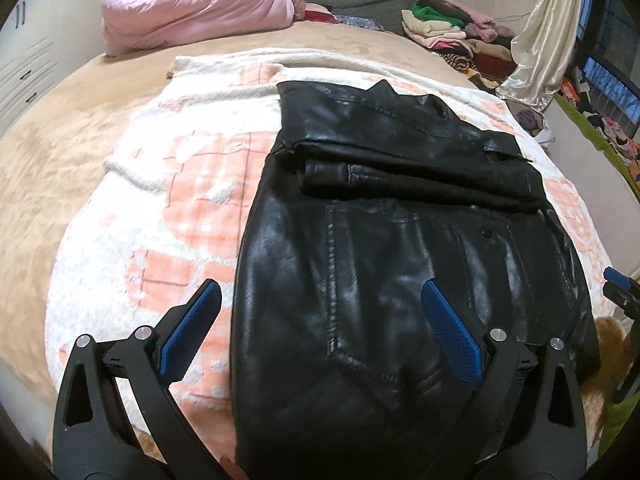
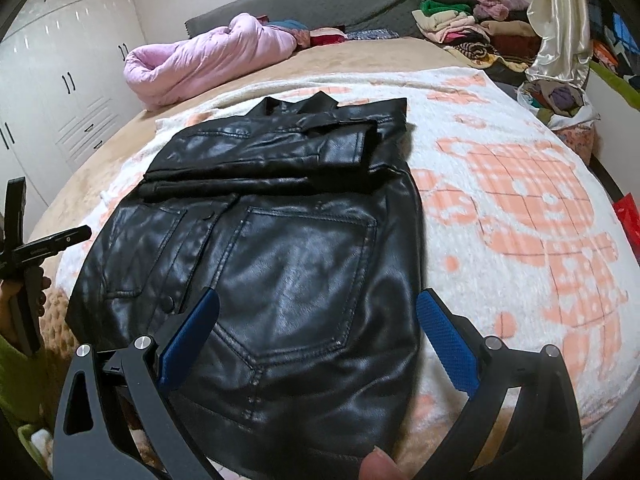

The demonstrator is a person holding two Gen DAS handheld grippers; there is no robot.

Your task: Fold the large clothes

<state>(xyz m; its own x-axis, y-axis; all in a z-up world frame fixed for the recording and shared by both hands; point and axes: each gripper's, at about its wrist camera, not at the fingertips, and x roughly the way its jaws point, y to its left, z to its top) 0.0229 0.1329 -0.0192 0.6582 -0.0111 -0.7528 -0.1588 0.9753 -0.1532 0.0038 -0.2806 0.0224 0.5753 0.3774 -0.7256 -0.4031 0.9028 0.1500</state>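
Left wrist view: left gripper (image 1: 320, 328) fingers spread, holding nothing | right gripper (image 2: 318, 334) likewise spread, empty | black leather jacket (image 2: 280, 240) lies flat on patterned blanket (image 2: 520, 200), sleeves folded across | judged next: pinch both near hem corners evenly, lift together toward collar

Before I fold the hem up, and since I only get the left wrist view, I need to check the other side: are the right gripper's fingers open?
Observer: Yes, the right gripper is open and holds nothing.
Operator: Where is it relative to the garment?
Observer: It straddles the right edge of the black leather jacket, with one finger over the jacket and the other over the blanket.
Operator: Anything past that side of the bed?
Observer: A red item shows beyond the blanket's right side. I cannot tell what it is.
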